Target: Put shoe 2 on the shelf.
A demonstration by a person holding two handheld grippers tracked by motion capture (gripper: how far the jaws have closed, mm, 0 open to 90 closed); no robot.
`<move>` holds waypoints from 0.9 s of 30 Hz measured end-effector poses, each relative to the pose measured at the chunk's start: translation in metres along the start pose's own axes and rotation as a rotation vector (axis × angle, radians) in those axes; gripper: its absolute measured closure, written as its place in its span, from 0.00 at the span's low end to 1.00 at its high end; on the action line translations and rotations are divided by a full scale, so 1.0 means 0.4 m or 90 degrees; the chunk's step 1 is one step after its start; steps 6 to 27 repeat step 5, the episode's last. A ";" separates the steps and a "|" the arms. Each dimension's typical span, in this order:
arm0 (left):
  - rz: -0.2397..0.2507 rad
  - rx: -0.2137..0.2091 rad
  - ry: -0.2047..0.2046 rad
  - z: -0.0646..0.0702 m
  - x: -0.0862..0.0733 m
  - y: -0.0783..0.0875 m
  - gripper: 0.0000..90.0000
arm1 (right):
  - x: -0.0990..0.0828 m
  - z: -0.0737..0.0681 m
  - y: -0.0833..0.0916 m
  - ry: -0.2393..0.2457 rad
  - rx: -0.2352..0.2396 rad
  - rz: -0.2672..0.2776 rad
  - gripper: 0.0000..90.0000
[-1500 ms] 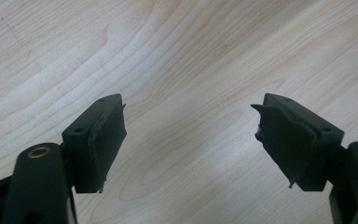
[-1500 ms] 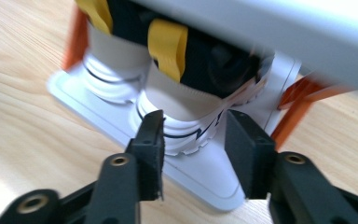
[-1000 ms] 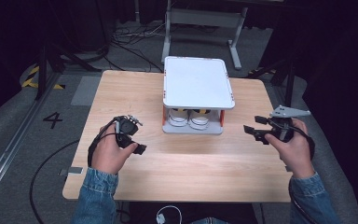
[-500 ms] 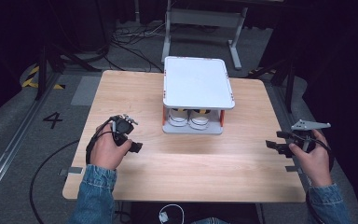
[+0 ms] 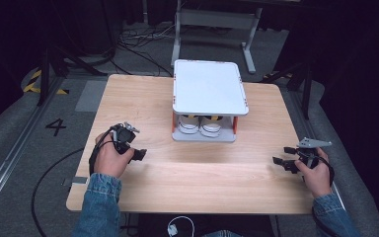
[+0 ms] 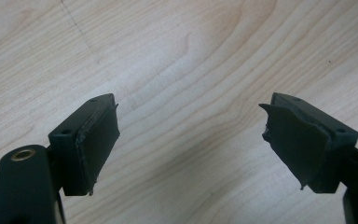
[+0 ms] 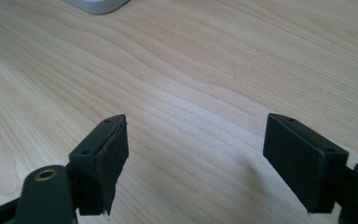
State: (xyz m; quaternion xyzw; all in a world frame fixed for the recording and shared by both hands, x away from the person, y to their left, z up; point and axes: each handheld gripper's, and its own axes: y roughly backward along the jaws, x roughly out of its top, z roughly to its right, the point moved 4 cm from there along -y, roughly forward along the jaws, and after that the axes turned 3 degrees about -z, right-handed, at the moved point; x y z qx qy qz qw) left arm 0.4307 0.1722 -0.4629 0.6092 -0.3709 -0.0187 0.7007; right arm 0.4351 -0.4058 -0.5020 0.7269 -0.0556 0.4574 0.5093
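Pale wood fills most of what I can see from here: the table [image 5: 187, 182] with a small white two-level rack [image 5: 210, 94] standing near its far middle. A pair of white shoes [image 5: 200, 124] sits side by side on the rack's lower level, under the flat white top, toes toward the person.

Both hands have dropped toward the tabletop over the last second. The right gripper [image 5: 285, 155] has come down and out from beside the rack to the table's right edge, well apart from the shoes; the left gripper [image 5: 137, 154] has sunk a little and rests low at the near left. The right jaws have just been opening, and the left ones opened a touch earlier in that second. Both pairs now stand spread wide with nothing between them. In the left gripper view [image 6: 191, 140] and the right gripper view [image 7: 196, 158] there is bare wood grain between the black pads, with a corner of the rack's base showing at the top of the right one.

To my eye this reads as a pause: the shoes look stowed, and neither hand is going for them.
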 end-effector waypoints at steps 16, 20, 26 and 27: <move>-0.002 0.007 0.007 -0.013 -0.016 -0.005 0.20 | 0.002 0.001 -0.013 0.000 -0.009 -0.011 0.25; -0.002 0.007 0.007 -0.013 -0.016 -0.005 0.20 | 0.002 0.001 -0.013 0.000 -0.009 -0.011 0.25; -0.002 0.007 0.007 -0.013 -0.016 -0.005 0.20 | 0.002 0.001 -0.013 0.000 -0.009 -0.011 0.25; -0.002 0.007 0.007 -0.013 -0.016 -0.005 0.20 | 0.002 0.001 -0.013 0.000 -0.009 -0.011 0.25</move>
